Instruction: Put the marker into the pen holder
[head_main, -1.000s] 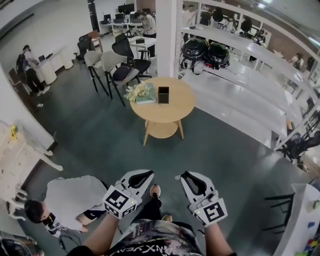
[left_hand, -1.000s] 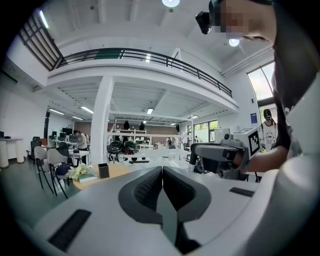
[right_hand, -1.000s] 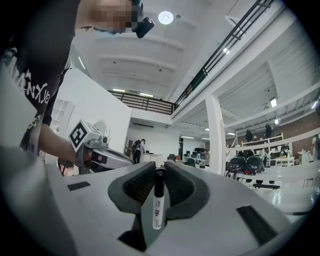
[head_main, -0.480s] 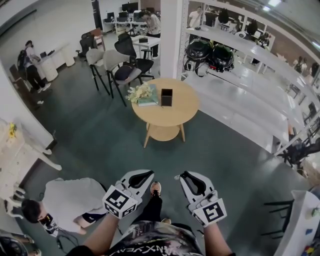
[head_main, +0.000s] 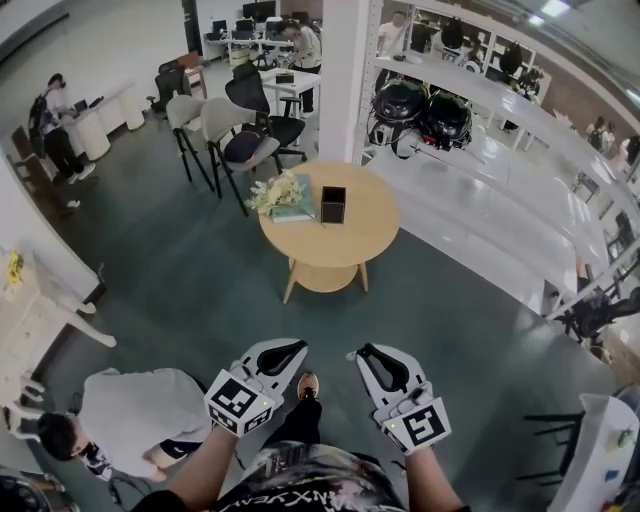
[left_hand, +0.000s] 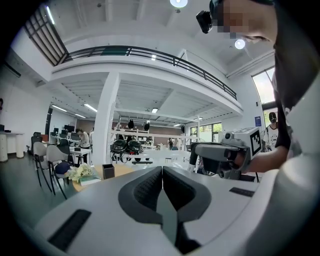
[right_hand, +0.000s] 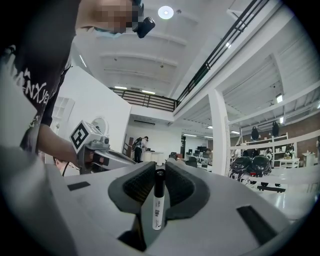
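Note:
A black square pen holder (head_main: 333, 204) stands on a round wooden table (head_main: 365, 235) well ahead of me, across the floor; it also shows small in the left gripper view (left_hand: 108, 171). My right gripper (head_main: 370, 352) is shut on a white marker with a black cap (right_hand: 158, 200), which lies lengthwise between the pads, cap forward. My left gripper (head_main: 285, 350) is level beside it, jaws shut with nothing between them (left_hand: 162, 170). Both grippers hang at waist height, far from the table.
A bunch of pale flowers (head_main: 275, 190) and a green book (head_main: 293, 212) lie beside the pen holder. Chairs (head_main: 235, 140) stand behind the table at the left, a white pillar (head_main: 345, 70) and shelves with helmets (head_main: 420, 105) at the right. A person crouches at my lower left (head_main: 130, 410).
The table and pen holder have drifted nearer and lower in the head view as I walk toward them. Both grippers keep their pose and the marker stays gripped.

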